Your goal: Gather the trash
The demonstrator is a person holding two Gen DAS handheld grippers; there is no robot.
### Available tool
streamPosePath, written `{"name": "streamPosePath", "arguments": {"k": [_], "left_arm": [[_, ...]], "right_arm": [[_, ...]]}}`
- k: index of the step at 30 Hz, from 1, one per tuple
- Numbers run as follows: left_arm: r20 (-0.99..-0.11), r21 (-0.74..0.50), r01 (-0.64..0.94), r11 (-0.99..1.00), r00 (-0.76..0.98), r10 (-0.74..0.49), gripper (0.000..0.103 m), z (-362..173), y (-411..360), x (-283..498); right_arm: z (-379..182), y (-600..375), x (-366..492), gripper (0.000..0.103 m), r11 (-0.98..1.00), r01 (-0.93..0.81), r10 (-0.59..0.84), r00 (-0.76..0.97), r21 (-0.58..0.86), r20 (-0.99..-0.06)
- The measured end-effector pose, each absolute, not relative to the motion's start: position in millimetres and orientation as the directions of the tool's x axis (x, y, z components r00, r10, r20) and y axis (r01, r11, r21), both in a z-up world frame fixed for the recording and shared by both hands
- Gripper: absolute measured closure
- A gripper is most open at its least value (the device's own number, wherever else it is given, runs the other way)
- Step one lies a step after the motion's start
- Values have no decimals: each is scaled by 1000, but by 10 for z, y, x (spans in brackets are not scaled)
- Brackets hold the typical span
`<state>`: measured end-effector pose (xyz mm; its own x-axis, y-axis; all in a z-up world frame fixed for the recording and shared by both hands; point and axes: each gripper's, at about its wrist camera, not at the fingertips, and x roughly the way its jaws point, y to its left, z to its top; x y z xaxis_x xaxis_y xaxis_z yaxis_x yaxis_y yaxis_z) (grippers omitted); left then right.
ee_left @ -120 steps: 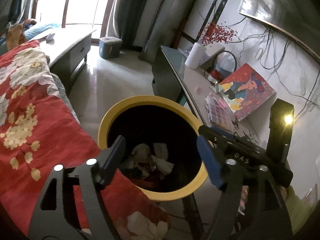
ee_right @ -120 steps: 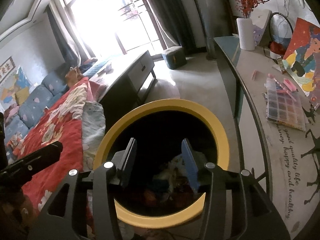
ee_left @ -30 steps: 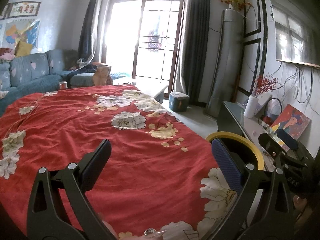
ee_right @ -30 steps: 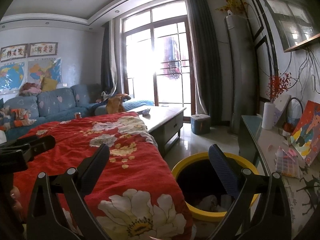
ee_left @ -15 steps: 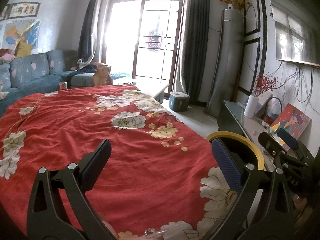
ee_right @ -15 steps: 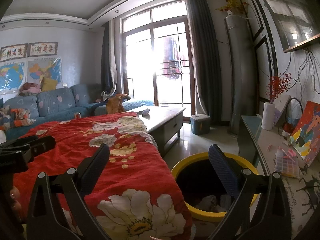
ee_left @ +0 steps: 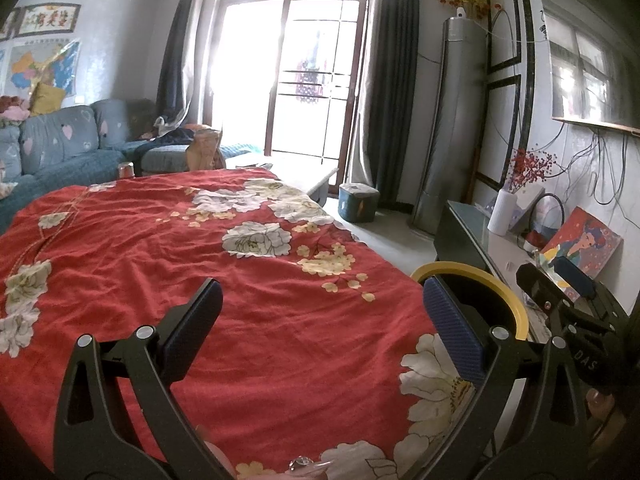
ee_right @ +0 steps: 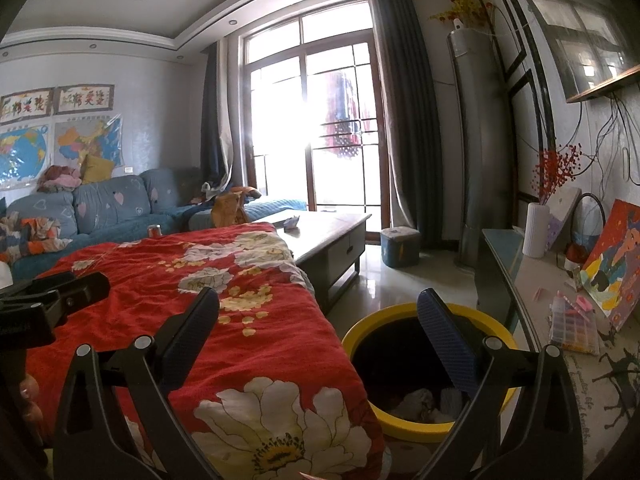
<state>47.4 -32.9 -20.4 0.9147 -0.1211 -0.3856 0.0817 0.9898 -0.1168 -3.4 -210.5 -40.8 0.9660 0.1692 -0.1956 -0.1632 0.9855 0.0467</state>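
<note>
A black trash bin with a yellow rim (ee_right: 424, 426) stands on the floor beside the red floral blanket (ee_right: 256, 320); crumpled white trash (ee_right: 416, 400) lies inside it. The bin's rim also shows in the left wrist view (ee_left: 508, 296). My left gripper (ee_left: 320, 320) is open and empty, held above the blanket (ee_left: 200, 248). My right gripper (ee_right: 320, 320) is open and empty, over the blanket's edge and the bin. The right gripper's body shows at the right of the left wrist view (ee_left: 568, 304); the left gripper's body shows at the left of the right wrist view (ee_right: 52, 292).
A glass-topped side table (ee_right: 532, 320) with a painting (ee_right: 616, 260), bead box (ee_right: 572, 324) and white vase (ee_right: 536, 230) runs along the right wall. A coffee table (ee_right: 328, 236), blue sofa (ee_right: 108, 208) and small blue stool (ee_right: 400, 246) stand farther back.
Four seconds ago both grippers pointed down into the bin; both have since lifted and levelled out over the blanket, jaws wider open. Over the last second nothing has visibly moved.
</note>
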Motion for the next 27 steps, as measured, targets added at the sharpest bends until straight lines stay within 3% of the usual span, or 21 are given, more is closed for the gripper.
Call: {"name": "streamPosePath", "arguments": {"k": [11, 16, 21, 25, 27], "left_arm": [[-411, -123, 53, 991, 906, -100, 11, -260, -232, 509], [-416, -122, -34, 992, 909, -20, 11, -137, 226, 497], [-462, -94, -328, 940, 851, 250, 11, -103, 1466, 354], [-526, -74, -624, 778, 687, 501, 11, -256, 2767, 114], [-605, -39, -710, 703, 577, 549, 11, -432, 3365, 53]], "right_arm": [[-436, -2053, 33, 7, 983, -178, 185, 960, 52, -212], [-277, -1660, 245, 6, 953, -286, 303, 914, 102, -269], [-68, -640, 481, 7, 866, -478, 499, 804, 148, -324], [-91, 676, 700, 7, 732, -647, 654, 581, 211, -485], [-238, 1431, 790, 7, 684, -689, 675, 471, 240, -568]]}}
